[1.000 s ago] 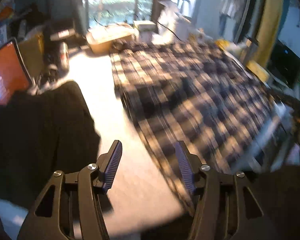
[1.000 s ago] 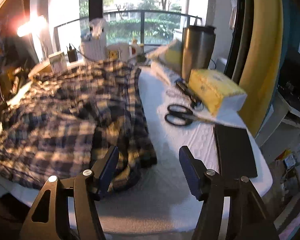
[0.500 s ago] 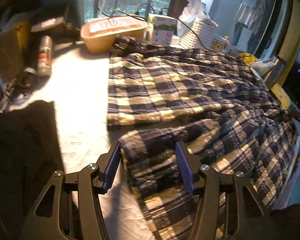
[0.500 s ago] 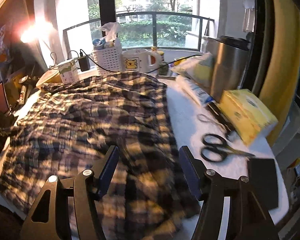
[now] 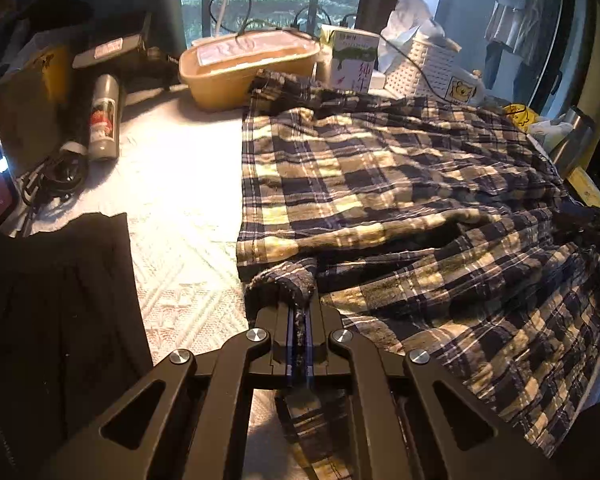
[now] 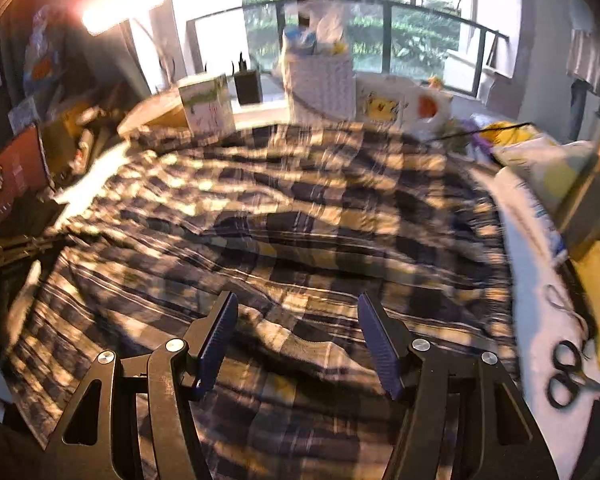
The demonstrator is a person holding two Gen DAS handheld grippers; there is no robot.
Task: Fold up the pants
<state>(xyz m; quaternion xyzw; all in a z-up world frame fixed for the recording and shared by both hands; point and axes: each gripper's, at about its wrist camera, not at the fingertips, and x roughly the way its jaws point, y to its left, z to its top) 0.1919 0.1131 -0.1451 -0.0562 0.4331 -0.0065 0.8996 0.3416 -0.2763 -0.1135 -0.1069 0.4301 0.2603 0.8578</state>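
The plaid pants (image 5: 400, 184) in navy and cream lie spread over the white table (image 5: 188, 200), wrinkled. My left gripper (image 5: 299, 320) is shut on a bunched corner of the near pant leg at its left end. In the right wrist view, the pants (image 6: 300, 232) fill the middle, blurred by motion. My right gripper (image 6: 298, 332) is open and empty, just above the near right part of the cloth.
A black garment (image 5: 56, 308) lies at the near left. A tan tub (image 5: 248, 68), a spray can (image 5: 104, 116), a carton (image 5: 354, 58) and a white basket (image 5: 424, 64) line the back. Scissors (image 6: 568, 376) lie at the right edge, by a steel tumbler (image 5: 572, 140).
My left gripper moved in over the pant leg and shut on its corner. My right gripper swung left from the bare table onto the pants, still open.
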